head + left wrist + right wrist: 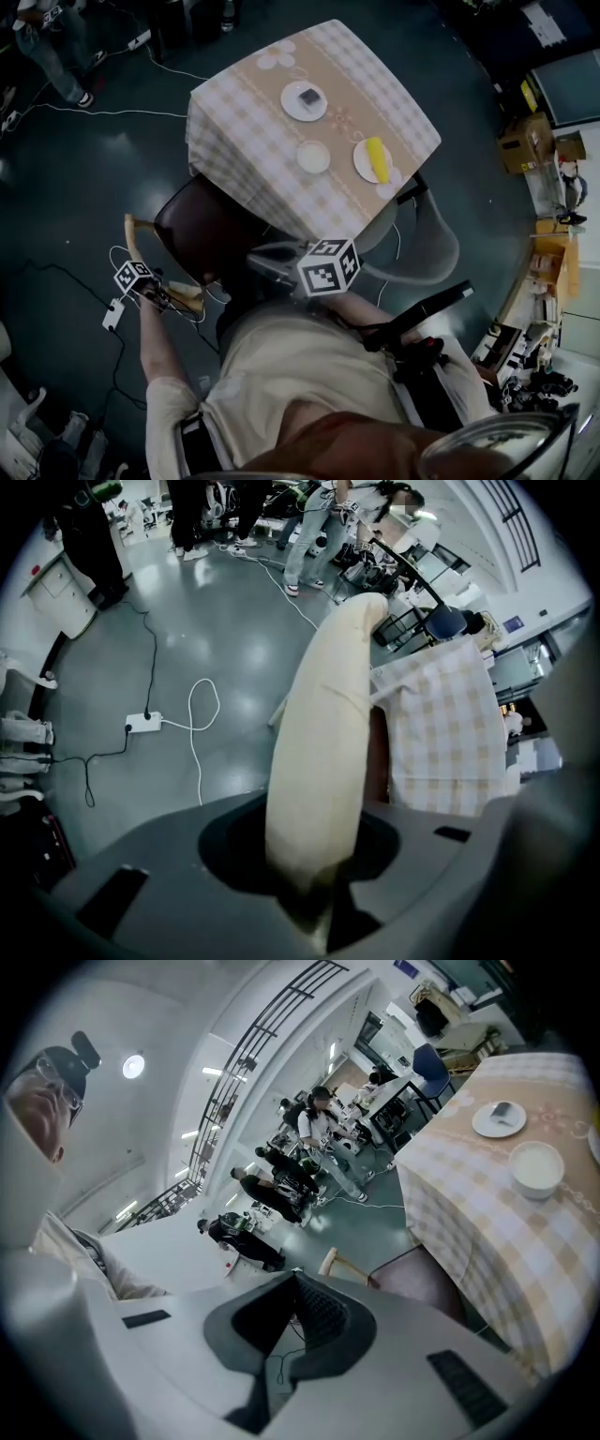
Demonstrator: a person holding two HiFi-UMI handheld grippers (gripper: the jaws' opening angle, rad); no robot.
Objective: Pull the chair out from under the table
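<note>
- Left gripper [314, 897]: fingers clamped on the cream back rail [323, 742].
- Right gripper [292, 1274]: fingers closed, empty.
- Whole chair [202, 230] sits at the surface's [244, 131] 7 o'clock, seat partly tucked under. Looks stiff, light-ish, and that rail's a solid hold.

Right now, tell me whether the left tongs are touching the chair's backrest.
Touching. The left gripper view shows the left tongs clamped on the chair's cream backrest, which runs up from between them.

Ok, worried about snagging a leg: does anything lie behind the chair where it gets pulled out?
Yes: a power strip and its white cable lie on the floor behind the chair, probably in its path.
</note>
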